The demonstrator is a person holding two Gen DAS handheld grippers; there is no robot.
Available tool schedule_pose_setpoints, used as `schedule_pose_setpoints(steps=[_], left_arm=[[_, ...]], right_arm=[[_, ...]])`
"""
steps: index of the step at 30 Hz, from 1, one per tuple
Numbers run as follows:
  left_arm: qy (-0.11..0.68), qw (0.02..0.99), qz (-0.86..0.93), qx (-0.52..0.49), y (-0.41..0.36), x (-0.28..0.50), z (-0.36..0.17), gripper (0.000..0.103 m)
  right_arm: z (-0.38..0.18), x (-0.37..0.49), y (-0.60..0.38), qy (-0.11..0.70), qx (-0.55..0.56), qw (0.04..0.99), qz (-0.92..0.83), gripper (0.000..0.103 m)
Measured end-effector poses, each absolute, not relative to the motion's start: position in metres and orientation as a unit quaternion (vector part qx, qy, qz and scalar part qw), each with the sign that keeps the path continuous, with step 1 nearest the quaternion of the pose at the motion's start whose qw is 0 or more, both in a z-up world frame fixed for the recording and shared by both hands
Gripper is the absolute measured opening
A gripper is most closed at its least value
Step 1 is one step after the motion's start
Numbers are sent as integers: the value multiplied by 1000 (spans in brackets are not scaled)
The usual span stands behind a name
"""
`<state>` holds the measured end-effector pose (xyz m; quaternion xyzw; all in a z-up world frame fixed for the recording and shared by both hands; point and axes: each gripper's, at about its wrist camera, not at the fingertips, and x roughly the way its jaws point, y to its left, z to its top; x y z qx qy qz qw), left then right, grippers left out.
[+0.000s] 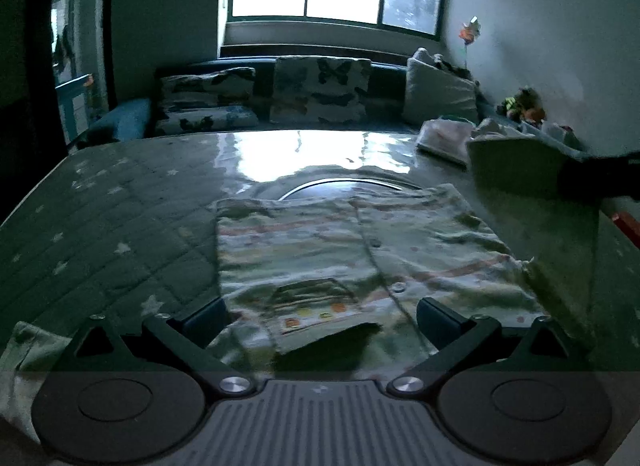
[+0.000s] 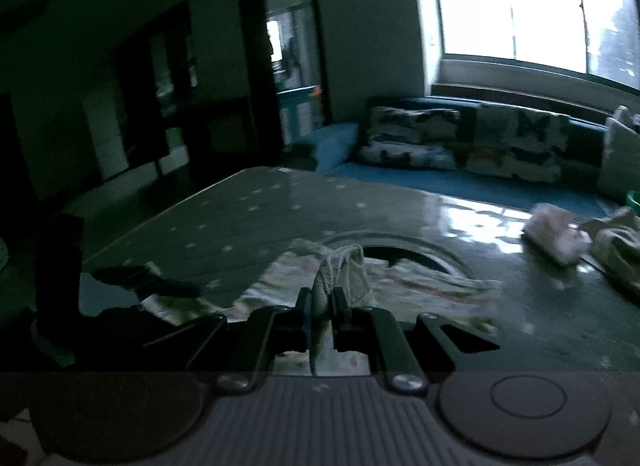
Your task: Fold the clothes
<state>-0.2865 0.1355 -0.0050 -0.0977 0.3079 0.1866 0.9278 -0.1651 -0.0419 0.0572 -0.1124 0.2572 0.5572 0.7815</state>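
Observation:
A pale striped child's shirt (image 1: 344,250) with buttons and a small chest pocket lies spread on the star-print table cover (image 1: 120,205). My left gripper (image 1: 320,316) is open, low over the shirt's near edge, with nothing between its fingers. My right gripper (image 2: 320,300) is shut on a bunched fold of the shirt (image 2: 340,270) and holds it lifted above the table. In the left wrist view that lifted part (image 1: 520,169) hangs at the right, under the dark right gripper (image 1: 600,177). The left gripper (image 2: 144,282) shows dark at the left of the right wrist view.
A folded pile of clothes (image 1: 444,133) lies at the table's far right; it also shows in the right wrist view (image 2: 560,238). A blue sofa with patterned cushions (image 1: 320,89) runs behind the table under a bright window. A round inset (image 1: 344,185) shows mid-table.

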Motion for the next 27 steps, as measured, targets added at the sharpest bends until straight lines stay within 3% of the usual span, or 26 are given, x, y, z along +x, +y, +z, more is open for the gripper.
schedule_pose_setpoints(steps=[12,14,27], left_arm=[[300,921,218,-123,160,-310,-8,103],[299,920,221,-124,161,-310,-8,103],[307,926,192,-111,142,-294,-6,103]], right_arm=[[22,-199,1,295,-165,731,592,9],[18,-202,4,301,-168,725,596,14],[10,-178,-29,315,-199,740,560,18]])
